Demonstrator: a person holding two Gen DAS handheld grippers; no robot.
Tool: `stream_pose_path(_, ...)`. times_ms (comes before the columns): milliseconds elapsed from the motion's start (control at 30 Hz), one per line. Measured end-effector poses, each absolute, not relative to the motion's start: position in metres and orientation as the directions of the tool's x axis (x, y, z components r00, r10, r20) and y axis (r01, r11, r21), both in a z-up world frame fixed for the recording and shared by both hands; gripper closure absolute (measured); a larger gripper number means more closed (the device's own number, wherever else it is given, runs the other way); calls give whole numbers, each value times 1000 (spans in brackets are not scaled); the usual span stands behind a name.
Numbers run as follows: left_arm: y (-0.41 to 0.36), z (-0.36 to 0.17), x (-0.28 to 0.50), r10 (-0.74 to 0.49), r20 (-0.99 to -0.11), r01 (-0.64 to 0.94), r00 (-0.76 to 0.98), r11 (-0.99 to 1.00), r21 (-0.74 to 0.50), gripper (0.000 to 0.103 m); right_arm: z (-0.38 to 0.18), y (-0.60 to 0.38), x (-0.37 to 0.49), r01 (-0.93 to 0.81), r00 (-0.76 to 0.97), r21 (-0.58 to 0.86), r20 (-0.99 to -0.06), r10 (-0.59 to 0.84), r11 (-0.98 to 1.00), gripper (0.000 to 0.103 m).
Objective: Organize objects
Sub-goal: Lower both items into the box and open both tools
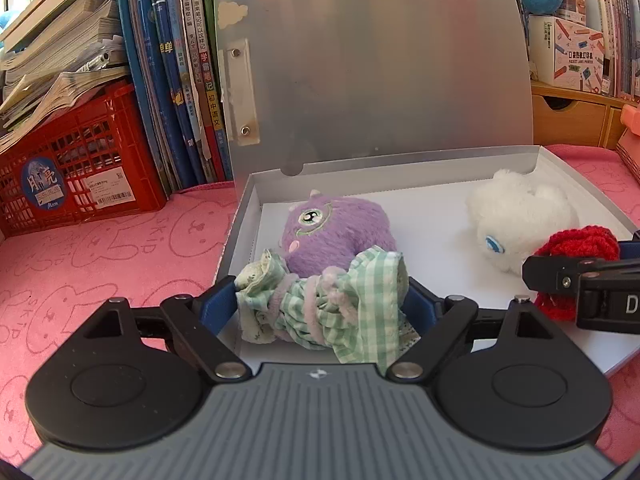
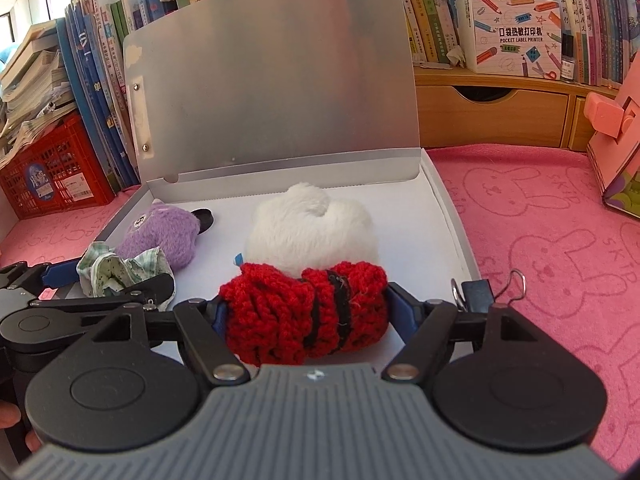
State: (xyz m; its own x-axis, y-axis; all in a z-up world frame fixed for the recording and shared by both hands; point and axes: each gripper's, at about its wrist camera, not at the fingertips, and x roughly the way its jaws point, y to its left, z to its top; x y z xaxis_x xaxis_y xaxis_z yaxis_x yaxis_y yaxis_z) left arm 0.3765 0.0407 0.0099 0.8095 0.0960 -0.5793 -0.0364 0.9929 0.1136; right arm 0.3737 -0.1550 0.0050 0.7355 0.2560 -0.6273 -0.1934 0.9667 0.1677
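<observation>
An open grey file box [image 1: 240, 236] [image 2: 444, 184] lies on the pink cloth with its lid up. Inside lie a purple plush [image 1: 340, 232] [image 2: 160, 236] on the left and a white plush [image 1: 520, 220] [image 2: 312, 228] on the right. My left gripper [image 1: 322, 304] is shut on a rolled green checked cloth bundle [image 1: 320, 308] [image 2: 116, 272], held over the box's front left, in front of the purple plush. My right gripper [image 2: 306, 312] is shut on a rolled red knitted piece [image 2: 304, 312] [image 1: 580, 240], held in front of the white plush. The right gripper shows in the left wrist view [image 1: 576, 280].
A red plastic crate [image 1: 80, 168] [image 2: 48, 168] with stacked papers stands at the left. Upright books [image 1: 180, 72] line the back. A wooden drawer shelf [image 2: 492, 108] with a label-printer box [image 2: 516, 32] is at the right back. A pink box [image 2: 616, 152] stands at the far right. A pink bunny-print cloth [image 2: 560, 260] covers the table.
</observation>
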Motion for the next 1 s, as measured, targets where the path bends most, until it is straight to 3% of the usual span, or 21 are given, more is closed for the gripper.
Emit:
stream_pose_path(500, 37, 54, 318, 74, -536, -35, 841, 996, 83, 9, 44, -169, 331, -212, 760, 134, -601, 249, 968, 18)
stream_pose_path(1000, 16, 76, 179, -65, -490, 65, 869, 998, -16, 8, 73, -207, 219, -330, 800, 64, -510, 315, 942, 14)
